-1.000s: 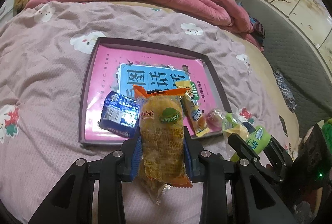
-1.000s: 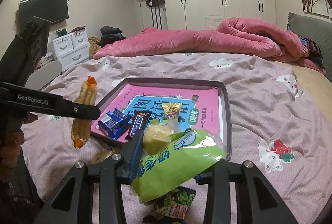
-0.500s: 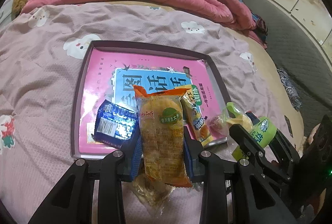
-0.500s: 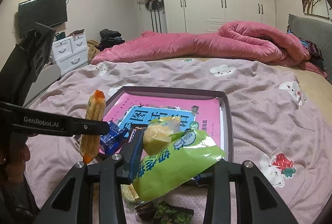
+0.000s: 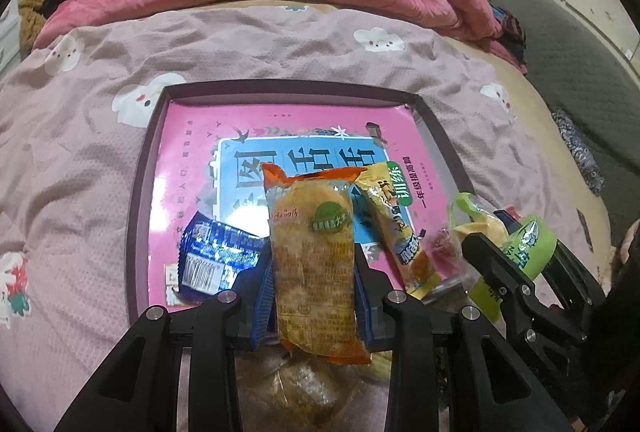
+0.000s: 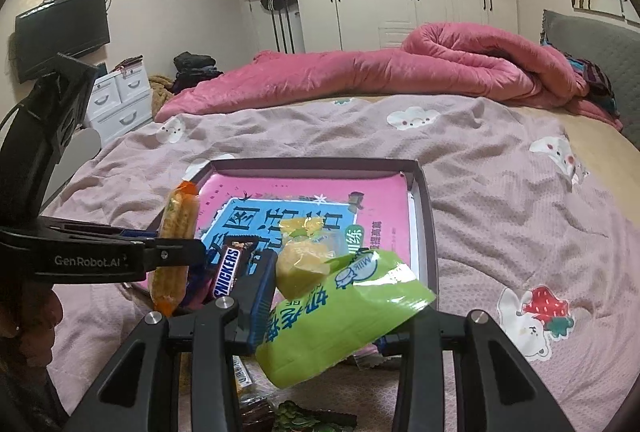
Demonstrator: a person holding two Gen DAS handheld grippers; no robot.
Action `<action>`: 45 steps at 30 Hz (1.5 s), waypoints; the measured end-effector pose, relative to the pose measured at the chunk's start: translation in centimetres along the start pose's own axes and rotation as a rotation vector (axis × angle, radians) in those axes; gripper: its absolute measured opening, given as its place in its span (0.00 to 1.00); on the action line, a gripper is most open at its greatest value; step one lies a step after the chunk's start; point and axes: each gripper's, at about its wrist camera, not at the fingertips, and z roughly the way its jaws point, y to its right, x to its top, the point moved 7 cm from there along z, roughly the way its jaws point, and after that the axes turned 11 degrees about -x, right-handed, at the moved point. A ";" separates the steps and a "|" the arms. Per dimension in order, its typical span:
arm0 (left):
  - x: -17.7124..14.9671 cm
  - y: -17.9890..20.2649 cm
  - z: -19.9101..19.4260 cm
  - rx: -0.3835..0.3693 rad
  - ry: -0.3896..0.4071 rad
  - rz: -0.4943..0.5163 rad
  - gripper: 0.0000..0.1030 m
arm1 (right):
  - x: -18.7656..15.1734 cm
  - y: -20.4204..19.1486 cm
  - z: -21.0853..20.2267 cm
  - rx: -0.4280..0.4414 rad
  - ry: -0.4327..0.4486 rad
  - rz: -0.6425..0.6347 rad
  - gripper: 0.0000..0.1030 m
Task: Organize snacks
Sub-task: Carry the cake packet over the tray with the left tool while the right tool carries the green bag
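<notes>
Both hand-held grippers have moved in toward the tray point(image 5: 138, 192), the landmark here. A second ago the left hand-held gripper point(image 5: 314, 292) held its orange-and-yellow snack packet point(image 5: 312, 252) over the bed just short of the tray's near rim; now the packet's upper half hangs over the tray's near part, beside the blue wrapper point(image 5: 216, 260) lying there. The right hand-held gripper point(image 6: 332, 316) has advanced likewise: its green packet point(image 6: 340, 316) now reaches over the tray's point(image 6: 424, 232) near edge, and the Snickers bar point(image 6: 228, 272) inside the tray appears closer to its left finger. The tray fills more of both views than before.
</notes>
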 end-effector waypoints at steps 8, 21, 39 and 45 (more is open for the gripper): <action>0.3 0.6 1.8 0.006 -0.023 0.021 0.35 | -0.7 -0.1 1.0 0.004 -0.023 -0.009 0.39; 0.0 1.6 3.9 0.002 -0.058 0.046 0.35 | -1.3 0.8 2.7 -0.030 -0.045 -0.001 0.39; 0.6 1.4 4.6 -0.003 -0.060 0.019 0.34 | -1.0 0.2 4.8 -0.027 -0.058 -0.014 0.41; 0.6 1.4 4.6 -0.007 -0.061 0.014 0.34 | -1.0 -0.1 4.7 -0.029 -0.058 -0.025 0.41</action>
